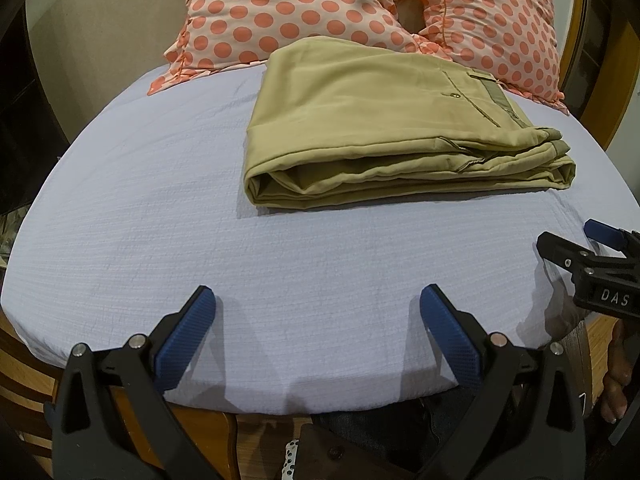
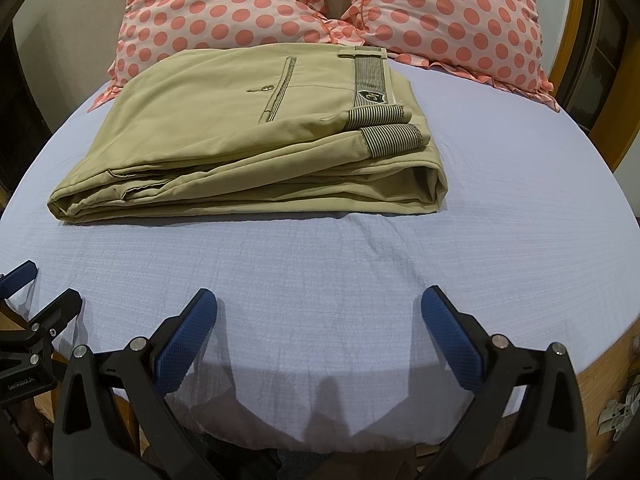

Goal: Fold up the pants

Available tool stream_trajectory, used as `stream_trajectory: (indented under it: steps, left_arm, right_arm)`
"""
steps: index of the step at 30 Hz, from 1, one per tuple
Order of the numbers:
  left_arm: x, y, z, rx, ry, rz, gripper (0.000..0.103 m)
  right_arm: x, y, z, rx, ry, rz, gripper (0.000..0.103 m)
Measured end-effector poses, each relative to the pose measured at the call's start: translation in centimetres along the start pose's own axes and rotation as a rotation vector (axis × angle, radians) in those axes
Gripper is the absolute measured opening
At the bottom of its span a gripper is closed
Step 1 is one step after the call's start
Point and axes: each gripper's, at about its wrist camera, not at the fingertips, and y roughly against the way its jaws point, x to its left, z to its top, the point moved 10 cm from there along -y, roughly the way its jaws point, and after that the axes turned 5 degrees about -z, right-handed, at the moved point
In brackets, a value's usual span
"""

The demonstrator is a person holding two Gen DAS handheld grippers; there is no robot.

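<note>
Khaki pants (image 1: 384, 128) lie folded in a compact rectangle on the lavender bed sheet (image 1: 160, 208), with the striped waistband and a back pocket on top. They also show in the right wrist view (image 2: 240, 136). My left gripper (image 1: 318, 300) is open and empty, hovering over the near part of the sheet, well short of the pants. My right gripper (image 2: 319, 300) is open and empty, also near the bed's front edge. Each gripper shows at the side of the other's view, the right one (image 1: 592, 252) and the left one (image 2: 32, 300).
Two pink pillows with coral dots (image 1: 288, 12) (image 2: 452, 12) lie behind the pants. The wooden bed frame (image 1: 616, 92) runs along the right side and under the front edge (image 2: 600, 376). Bare sheet (image 2: 320, 260) lies between the grippers and the pants.
</note>
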Motion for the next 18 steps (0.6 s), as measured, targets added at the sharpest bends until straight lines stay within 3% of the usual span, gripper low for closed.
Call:
stream_trajectory:
  steps: [18]
  left_arm:
    - [0.13,-0.04,0.14,-0.001,-0.002,-0.001,0.101]
  right_arm:
    - [0.04,-0.02,-0.02,-0.001,0.000,0.000,0.102]
